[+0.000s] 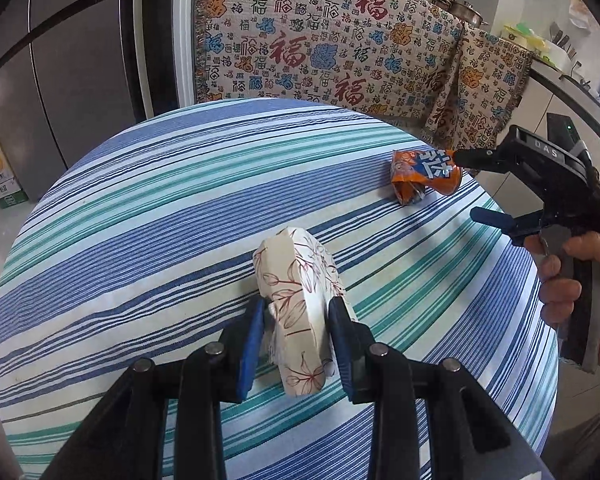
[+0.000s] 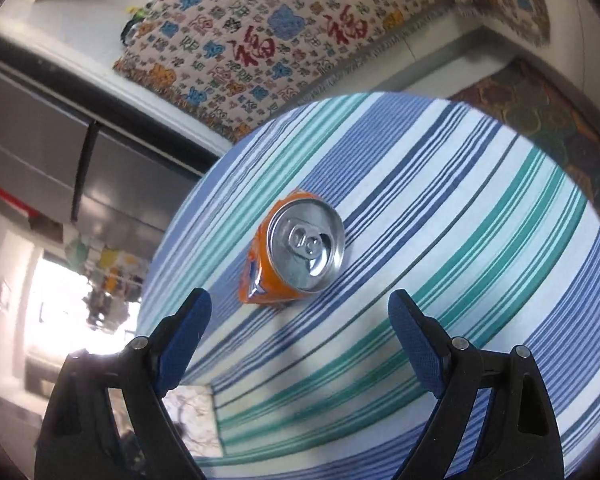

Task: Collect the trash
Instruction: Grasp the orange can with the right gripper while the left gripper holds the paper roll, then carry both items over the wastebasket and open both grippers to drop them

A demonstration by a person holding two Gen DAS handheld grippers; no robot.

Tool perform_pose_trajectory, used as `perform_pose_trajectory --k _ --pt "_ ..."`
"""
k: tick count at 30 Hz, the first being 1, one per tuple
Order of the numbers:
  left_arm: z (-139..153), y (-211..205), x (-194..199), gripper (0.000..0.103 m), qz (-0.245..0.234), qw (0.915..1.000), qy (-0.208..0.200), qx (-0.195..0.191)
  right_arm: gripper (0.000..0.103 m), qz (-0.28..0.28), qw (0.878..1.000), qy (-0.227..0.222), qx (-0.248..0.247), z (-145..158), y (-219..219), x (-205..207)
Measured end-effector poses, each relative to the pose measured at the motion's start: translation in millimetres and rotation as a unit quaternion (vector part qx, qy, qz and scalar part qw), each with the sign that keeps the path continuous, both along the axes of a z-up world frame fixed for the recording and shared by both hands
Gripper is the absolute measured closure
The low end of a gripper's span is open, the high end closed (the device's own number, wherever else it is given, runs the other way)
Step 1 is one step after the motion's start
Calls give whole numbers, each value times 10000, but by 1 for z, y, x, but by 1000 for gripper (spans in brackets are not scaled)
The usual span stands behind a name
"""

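Note:
My left gripper (image 1: 296, 320) is shut on a crumpled white paper box with a red flower print (image 1: 300, 300), held just over the striped tablecloth (image 1: 140, 240). A crushed orange soda can (image 1: 422, 176) lies on its side near the table's right edge. In the left wrist view my right gripper (image 1: 464, 186) stands open right beside the can, one fingertip (image 1: 466, 157) at its top end, a hand on the handle. In the right wrist view the can (image 2: 296, 252) shows its silver lid, a little ahead of the open right gripper (image 2: 300, 308). The floral box (image 2: 192, 416) peeks in at lower left.
A round table under a blue, teal and white striped cloth. Behind it hangs a patterned blanket (image 1: 340, 40) with red characters over a counter holding pots (image 1: 460, 8). A dark fridge (image 1: 60, 80) stands at the left. A patterned floor mat (image 2: 548, 120) lies beyond the table.

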State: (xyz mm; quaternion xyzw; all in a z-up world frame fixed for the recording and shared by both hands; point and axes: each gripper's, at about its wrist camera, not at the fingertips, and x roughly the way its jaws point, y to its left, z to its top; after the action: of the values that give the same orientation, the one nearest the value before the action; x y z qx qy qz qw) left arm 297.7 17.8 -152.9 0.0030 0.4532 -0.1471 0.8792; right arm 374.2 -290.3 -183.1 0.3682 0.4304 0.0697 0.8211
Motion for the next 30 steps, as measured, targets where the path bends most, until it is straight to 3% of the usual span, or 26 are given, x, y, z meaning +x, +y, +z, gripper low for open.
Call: perform_pose_trajectory --k 6,7,8,9,12,14,18,23,27,30 --pt "-1 0 -5 70 -6 10000 -58 -7 9 -704 9961 207 497 -13 1 19" --pt "-2 0 -5 70 -6 10000 -56 -16 15 -827 9944 233 617 -14 -1 22" --pt "-2 0 -6 70 -1 10000 -53 -28 52 -765 9943 271 687 -15 -2 26" --pt "-3 0 -6 70 1 10000 -49 -40 54 -621 9955 359 620 -15 0 30" --pt "-2 2 -8 70 -20 10000 -34 -91 55 -328 9988 -3 -361 8 8 22" --pt "-1 2 -9 70 -56 9999 -14 -121 54 -21 9945 -315 -1000 25 14 7" --pt "4 -4 -17 70 -159 9997 14 -193 54 632 9689 -943 -2201 53 28 -41" --pt "17 -26 -34 70 -393 9991 -82 -142 54 1162 9419 -1164 -2929 62 33 -99" --pt "24 -47 -48 70 -553 9983 -140 -81 54 1286 9299 -1214 -3224 63 29 -133" --pt "26 -63 -57 70 -652 9977 -131 -101 54 1298 9280 -1215 -3274 65 23 -154"
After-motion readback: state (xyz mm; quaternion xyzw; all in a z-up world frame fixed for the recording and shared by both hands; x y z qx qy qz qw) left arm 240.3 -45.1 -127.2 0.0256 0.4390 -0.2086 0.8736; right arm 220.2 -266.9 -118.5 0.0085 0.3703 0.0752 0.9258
